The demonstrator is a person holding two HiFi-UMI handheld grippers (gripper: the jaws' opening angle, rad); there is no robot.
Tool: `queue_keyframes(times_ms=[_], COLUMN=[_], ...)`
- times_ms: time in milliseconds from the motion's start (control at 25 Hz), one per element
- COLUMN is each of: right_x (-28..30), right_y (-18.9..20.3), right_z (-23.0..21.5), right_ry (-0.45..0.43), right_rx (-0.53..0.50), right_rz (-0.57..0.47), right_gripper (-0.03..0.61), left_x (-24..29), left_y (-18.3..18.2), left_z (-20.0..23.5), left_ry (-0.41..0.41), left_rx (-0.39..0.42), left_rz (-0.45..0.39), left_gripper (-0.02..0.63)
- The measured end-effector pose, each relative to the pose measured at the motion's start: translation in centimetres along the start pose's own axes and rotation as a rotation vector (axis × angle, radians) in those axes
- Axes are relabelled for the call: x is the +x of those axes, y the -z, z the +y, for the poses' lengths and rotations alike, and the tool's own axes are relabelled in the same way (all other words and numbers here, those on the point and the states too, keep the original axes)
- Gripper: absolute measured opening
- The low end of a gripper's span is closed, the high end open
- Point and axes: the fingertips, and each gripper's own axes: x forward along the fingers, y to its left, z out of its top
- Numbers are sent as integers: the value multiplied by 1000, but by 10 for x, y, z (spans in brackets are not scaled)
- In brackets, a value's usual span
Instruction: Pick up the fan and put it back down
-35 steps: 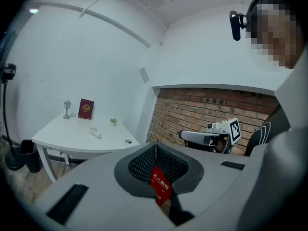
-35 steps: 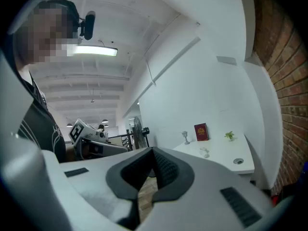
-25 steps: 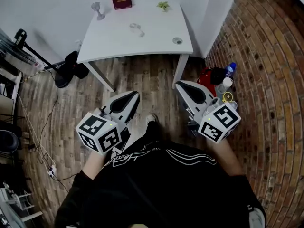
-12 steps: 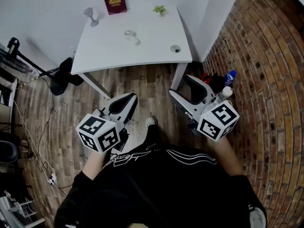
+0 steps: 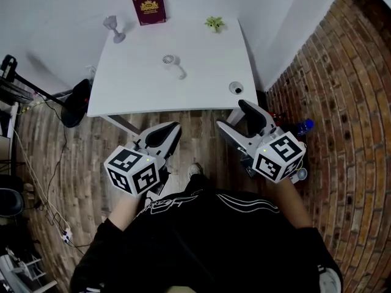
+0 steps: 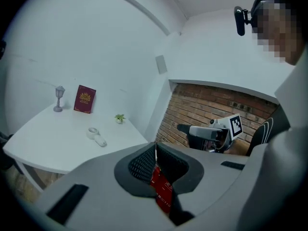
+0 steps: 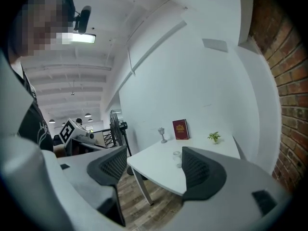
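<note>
A small white handheld fan (image 5: 173,64) lies near the middle of the white table (image 5: 201,72); it also shows in the left gripper view (image 6: 96,136) and the right gripper view (image 7: 177,158). Both grippers hover over the wooden floor, short of the table's near edge and well apart from the fan. My left gripper (image 5: 160,138) is shut, its dark pads meeting (image 6: 155,153) with nothing held. My right gripper (image 5: 235,118) has just been opening its jaws; it stands open (image 7: 151,165) with nothing between the pads.
At the table's far edge stand a dark red book (image 5: 149,7), a grey goblet-like ornament (image 5: 112,28) and a tiny plant (image 5: 214,23). A cable hole (image 5: 236,88) sits near the right front corner. A floor fan's base (image 5: 76,96) is left, a brick wall (image 5: 348,102) and bottle (image 5: 303,127) right.
Both grippers have moved forward toward the table, which now fills more of the view. The right gripper's jaws went from shut to wide open; the left stayed shut.
</note>
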Motion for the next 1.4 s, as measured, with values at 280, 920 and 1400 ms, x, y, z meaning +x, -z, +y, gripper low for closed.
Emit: queue_keyframes(times_ms=[280,920,1400], right_x=[75,179,256], right_y=[0,39,66], right_z=[-34,-64,-91], right_ry=[-31,-69,-73], right_rx=[0,-57,-85], right_rz=[63,218,332], right_gripper=[347,342,341], left_x=[26,39,46], left_y=[-18,-23,-38], left_z=[64,140,184], left_ry=[-54,-196,-261], left_rx=[-48,-89,-117], left_rz=[4,2,-6], left_gripper=[33,33,34])
